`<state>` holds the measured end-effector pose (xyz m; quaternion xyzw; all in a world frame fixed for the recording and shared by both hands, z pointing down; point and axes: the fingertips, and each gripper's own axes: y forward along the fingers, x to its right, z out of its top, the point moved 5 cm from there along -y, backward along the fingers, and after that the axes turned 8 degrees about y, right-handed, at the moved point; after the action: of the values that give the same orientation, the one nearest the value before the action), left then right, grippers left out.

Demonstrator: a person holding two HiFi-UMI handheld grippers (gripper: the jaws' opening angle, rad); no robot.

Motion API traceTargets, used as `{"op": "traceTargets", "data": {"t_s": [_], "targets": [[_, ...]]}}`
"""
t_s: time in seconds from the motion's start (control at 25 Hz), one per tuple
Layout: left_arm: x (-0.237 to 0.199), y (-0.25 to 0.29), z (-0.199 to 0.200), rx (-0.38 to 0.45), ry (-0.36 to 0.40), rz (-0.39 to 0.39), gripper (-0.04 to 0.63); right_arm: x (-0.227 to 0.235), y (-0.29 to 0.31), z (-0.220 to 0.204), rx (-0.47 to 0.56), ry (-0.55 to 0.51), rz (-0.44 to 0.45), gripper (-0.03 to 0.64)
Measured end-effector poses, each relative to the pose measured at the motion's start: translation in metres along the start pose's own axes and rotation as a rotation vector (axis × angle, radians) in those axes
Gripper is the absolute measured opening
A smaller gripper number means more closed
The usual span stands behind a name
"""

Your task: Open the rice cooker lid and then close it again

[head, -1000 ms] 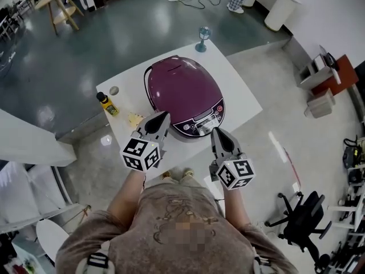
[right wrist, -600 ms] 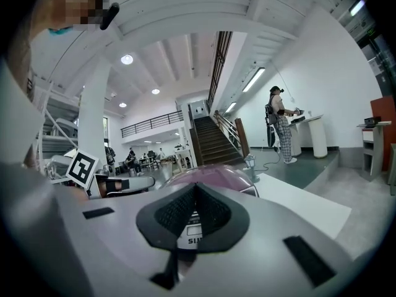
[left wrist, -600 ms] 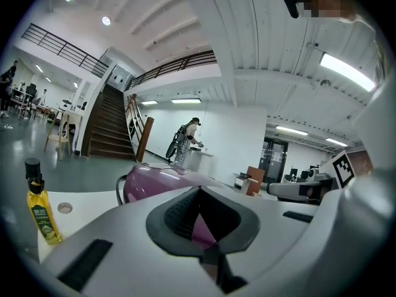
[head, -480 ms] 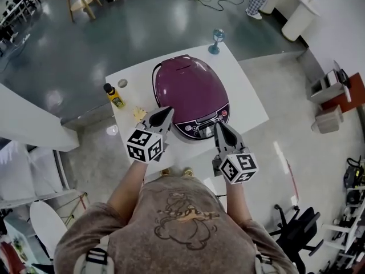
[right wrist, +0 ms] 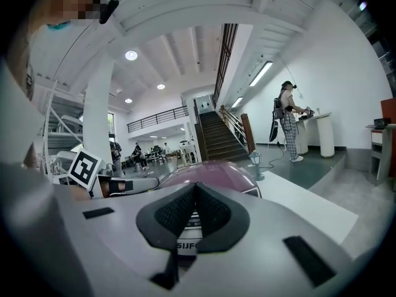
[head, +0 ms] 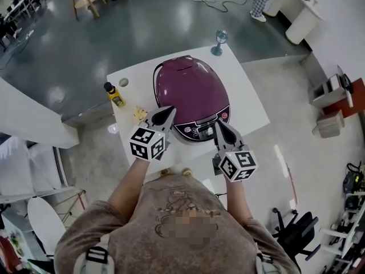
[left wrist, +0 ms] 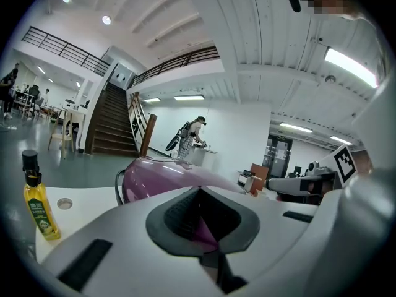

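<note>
The purple rice cooker (head: 190,93) stands on the white table (head: 251,104) with its lid down and its control panel (head: 201,127) facing me. My left gripper (head: 169,111) is shut and empty, its tips at the cooker's front left edge. The right gripper (head: 217,124) is also shut and empty, just off the front right of the panel. In the left gripper view the cooker's lid (left wrist: 167,175) rises right behind the closed jaws of the left gripper (left wrist: 199,190). The right gripper view shows the cooker (right wrist: 216,173) past the right gripper (right wrist: 196,187).
A yellow oil bottle (head: 114,95) and a small round disc (head: 124,82) sit at the table's left. A scrap of something yellow (head: 138,114) lies beside the left gripper. A glass goblet (head: 218,41) stands at the far corner. A person works at a counter far behind.
The head view has shifted a little. Both grippers stay shut at the cooker's front, the right one having edged slightly sideways. The lid has stayed down.
</note>
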<state>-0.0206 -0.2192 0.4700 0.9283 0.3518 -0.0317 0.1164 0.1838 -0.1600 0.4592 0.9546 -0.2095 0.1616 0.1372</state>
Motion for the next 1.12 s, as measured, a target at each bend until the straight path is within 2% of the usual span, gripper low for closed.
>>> {"op": "traceTargets", "data": {"t_s": [0.56, 1.12], "targets": [[-0.002, 0.003, -0.002, -0.012, -0.037, -0.003, 0.020, 0.005, 0.015, -0.004, -0.073, -0.033, 0.025, 0.003], [0.000, 0.003, -0.001, -0.018, -0.040, 0.011, 0.020, 0.006, 0.029, -0.007, -0.160, -0.091, 0.031, 0.003]]}}
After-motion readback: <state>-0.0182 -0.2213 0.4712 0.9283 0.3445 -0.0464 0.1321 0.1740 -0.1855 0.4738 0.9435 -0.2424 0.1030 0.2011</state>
